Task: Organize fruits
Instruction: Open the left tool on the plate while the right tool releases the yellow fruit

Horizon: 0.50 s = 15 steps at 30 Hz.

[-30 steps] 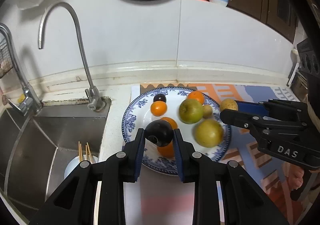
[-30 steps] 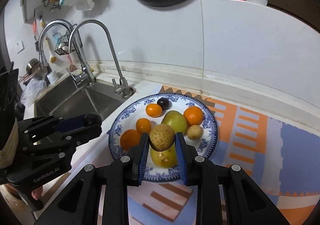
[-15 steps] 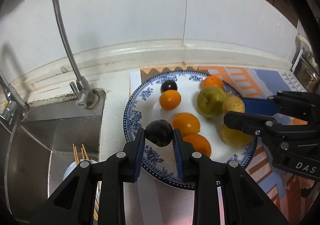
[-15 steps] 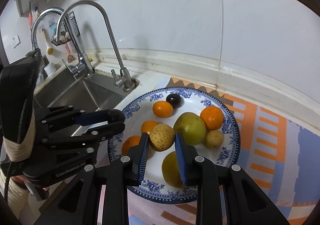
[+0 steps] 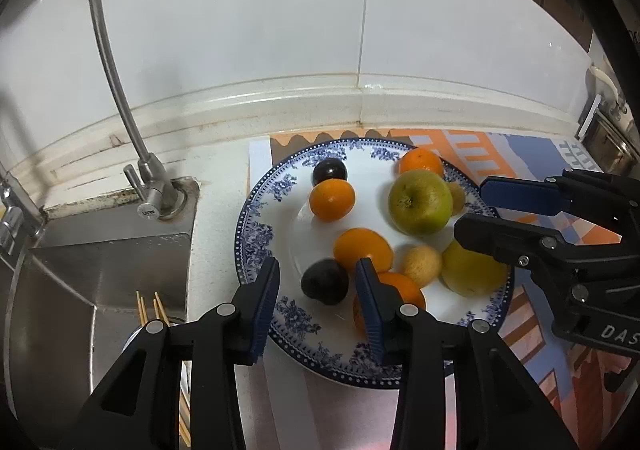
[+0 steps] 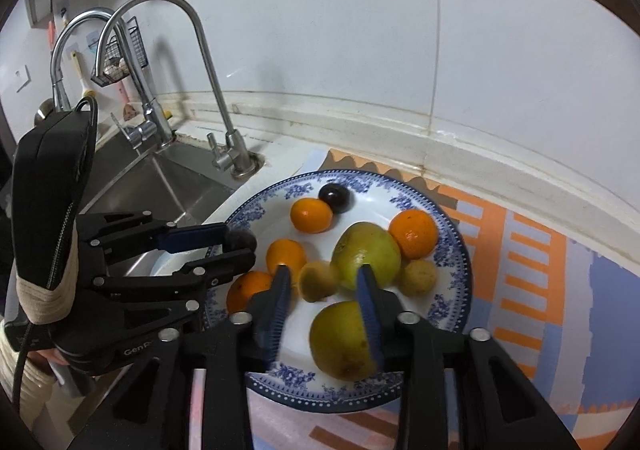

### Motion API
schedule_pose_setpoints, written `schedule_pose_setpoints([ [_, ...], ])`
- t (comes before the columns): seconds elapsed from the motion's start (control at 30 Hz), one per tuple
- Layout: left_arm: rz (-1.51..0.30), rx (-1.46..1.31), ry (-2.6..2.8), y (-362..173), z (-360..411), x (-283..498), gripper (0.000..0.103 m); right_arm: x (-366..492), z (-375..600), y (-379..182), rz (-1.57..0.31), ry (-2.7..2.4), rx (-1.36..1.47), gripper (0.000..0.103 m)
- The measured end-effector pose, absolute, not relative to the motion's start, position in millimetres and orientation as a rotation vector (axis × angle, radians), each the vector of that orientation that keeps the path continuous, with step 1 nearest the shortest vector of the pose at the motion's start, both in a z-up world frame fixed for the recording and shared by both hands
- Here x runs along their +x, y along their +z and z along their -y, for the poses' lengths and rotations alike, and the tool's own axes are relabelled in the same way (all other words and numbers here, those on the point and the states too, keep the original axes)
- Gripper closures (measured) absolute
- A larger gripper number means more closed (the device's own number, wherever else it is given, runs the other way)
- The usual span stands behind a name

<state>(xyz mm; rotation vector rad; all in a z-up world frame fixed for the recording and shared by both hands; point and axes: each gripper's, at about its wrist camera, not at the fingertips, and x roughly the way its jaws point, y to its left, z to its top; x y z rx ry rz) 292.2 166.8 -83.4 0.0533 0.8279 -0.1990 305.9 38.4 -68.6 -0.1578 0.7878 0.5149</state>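
Left wrist view. A blue-patterned plate (image 5: 256, 246) sits on the counter beside the sink (image 5: 100, 270), partly over a striped mat (image 5: 520, 154). On the plate: a dark plum (image 5: 329, 171) at the far rim, touching a small orange (image 5: 332, 199) just in front of it; a third orange (image 5: 421, 163) at the far right rim; a green apple (image 5: 420, 202) beside it; a small tan fruit (image 5: 458, 197) half hidden behind the apple; an orange (image 5: 363, 250) near the centre; a second dark plum (image 5: 325, 281) lying on the plate; a pale round fruit (image 5: 421, 265); a yellow pear (image 5: 472, 270); and one more orange (image 5: 404, 294) partly behind the right finger. The left gripper (image 5: 316, 306) is low over the near part of the plate, fingers spread apart on either side of the second plum, touching neither side of it. The right gripper (image 5: 472, 206) reaches in from the right, fingers apart, above the pear. In the sink, a white bowl (image 5: 132, 334) holds chopsticks (image 5: 148, 306).

Right wrist view. The same plate (image 6: 452, 250) with the fruit on it. The right gripper (image 6: 322, 292) is angled down over the plate, fingers parted. The pale round fruit (image 6: 318, 280) lies between them; it is blurred, so contact with the fingers cannot be confirmed. The pear (image 6: 344, 340) lies just below, partly behind the right finger. The left gripper (image 6: 240, 246) enters from the left, fingers apart, over the plate's left rim.
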Motion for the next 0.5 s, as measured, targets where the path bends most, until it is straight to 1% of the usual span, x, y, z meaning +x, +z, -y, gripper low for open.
schedule_pose_setpoints([
  [0.1,-0.814,0.067,-0.177,-75,-164,284,0.059,301,-32,-64,-0.775,0.499,-0.149,0.063],
  [0.17,-0.800,0.068,-0.166,-69,-162,278,0.059,297,-27,-61,-0.771,0.483,-0.138,0.063],
  [0.27,-0.769,0.061,-0.137,-55,-156,263,0.058,288,-17,-55,-0.757,0.451,-0.122,0.055],
  [0.3,-0.760,0.060,-0.132,-51,-154,259,0.057,283,-12,-52,-0.746,0.442,-0.111,0.055],
  [0.33,-0.748,0.058,-0.128,-46,-151,253,0.054,280,-8,-49,-0.739,0.437,-0.102,0.055],
  [0.37,-0.736,0.057,-0.122,-41,-148,247,0.050,275,-3,-45,-0.734,0.431,-0.093,0.055],
  [0.4,-0.721,0.054,-0.109,-35,-144,238,0.047,271,2,-42,-0.726,0.426,-0.082,0.054],
  [0.43,-0.710,0.049,-0.106,-31,-142,234,0.044,265,8,-38,-0.719,0.422,-0.068,0.052],
  [0.5,-0.687,0.030,-0.094,-20,-136,218,0.042,254,18,-32,-0.703,0.408,-0.061,0.047],
])
